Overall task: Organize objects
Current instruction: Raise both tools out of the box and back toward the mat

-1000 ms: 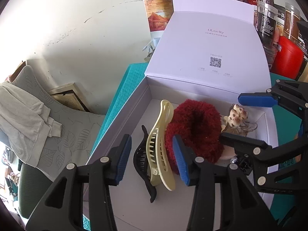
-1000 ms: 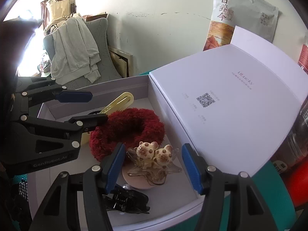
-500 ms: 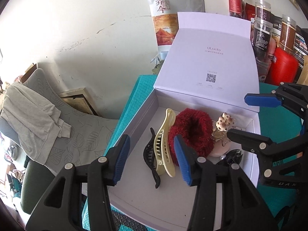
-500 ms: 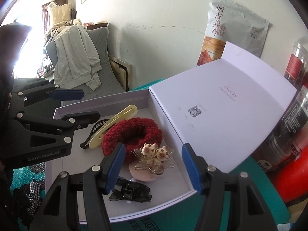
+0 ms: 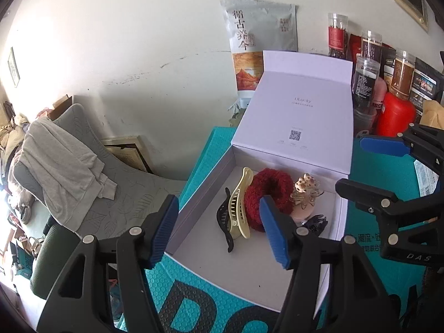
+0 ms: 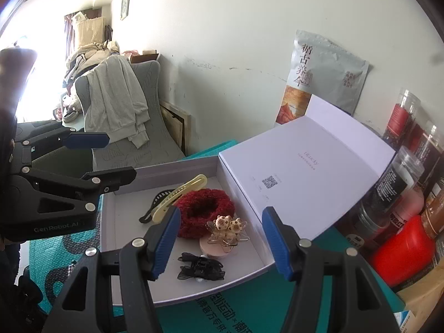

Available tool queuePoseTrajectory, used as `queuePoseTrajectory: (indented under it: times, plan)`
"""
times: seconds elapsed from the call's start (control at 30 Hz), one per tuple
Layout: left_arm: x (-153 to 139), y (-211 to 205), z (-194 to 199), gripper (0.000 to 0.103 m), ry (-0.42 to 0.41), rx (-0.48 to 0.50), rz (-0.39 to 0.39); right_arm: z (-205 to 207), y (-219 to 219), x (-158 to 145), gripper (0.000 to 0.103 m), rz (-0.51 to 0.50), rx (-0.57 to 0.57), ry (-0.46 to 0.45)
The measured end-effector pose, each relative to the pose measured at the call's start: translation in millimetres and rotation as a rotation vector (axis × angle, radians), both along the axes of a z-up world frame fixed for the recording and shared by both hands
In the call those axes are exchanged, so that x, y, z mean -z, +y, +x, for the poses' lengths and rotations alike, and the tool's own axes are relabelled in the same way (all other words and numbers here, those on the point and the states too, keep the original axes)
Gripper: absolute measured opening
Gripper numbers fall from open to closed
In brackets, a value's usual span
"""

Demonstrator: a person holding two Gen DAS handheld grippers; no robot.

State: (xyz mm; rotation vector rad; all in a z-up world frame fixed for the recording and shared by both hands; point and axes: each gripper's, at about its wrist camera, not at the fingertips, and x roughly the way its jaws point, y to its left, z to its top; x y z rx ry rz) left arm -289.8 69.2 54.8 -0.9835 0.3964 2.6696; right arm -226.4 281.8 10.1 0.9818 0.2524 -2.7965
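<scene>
Both grippers are empty: the left gripper (image 5: 219,230) and the right gripper (image 6: 219,240) each hang above the near edge of the white box (image 6: 130,283) with jaws spread wide and nothing between the pads. The task's things all lie inside this box, which rests on the teal mat (image 6: 249,305). Work from the near end. Nearest you, at the front right of the box floor, lies the small black bow clip (image 6: 200,269); treat it as light and springy, with thin fabric wings that will crush, so take it across the hard central body. Just behind it sits the clear clip with two bear figures (image 6: 227,226), resting on a pink round piece (image 6: 213,247); judge this one brittle and slippery, and close on the plastic wings rather than on the figures. Next comes the red fuzzy scrunchie (image 5: 267,191), touching the bear clip on one side and the cream claw clip (image 5: 239,204) on the other. The scrunchie is soft and light, and should compress without damage, so pinch one side of the ring. The cream clip lies beside and partly over the black claw clip (image 5: 224,222); both are stiff, smooth plastic with teeth, so grip across the spine and expect the pair to snag on each other. At the far end, the hinged lid (image 5: 299,122) stands open; it is light card and should swing with a gentle push.
</scene>
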Motion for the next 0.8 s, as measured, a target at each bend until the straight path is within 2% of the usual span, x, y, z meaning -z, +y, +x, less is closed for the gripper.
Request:
queuePoseTrajectory:
  times: [0.5, 0.8]
  plan:
    - [-49, -25, 83, 0.066, 0.056, -0.051, 0.028, 71, -15, -37, 0.065, 0.019, 0.007, 0.075]
    - [-51, -34, 130, 0.071, 0.062, -0.058, 0.038, 108, -24, -36, 0.065, 0.013, 0.009, 0.077]
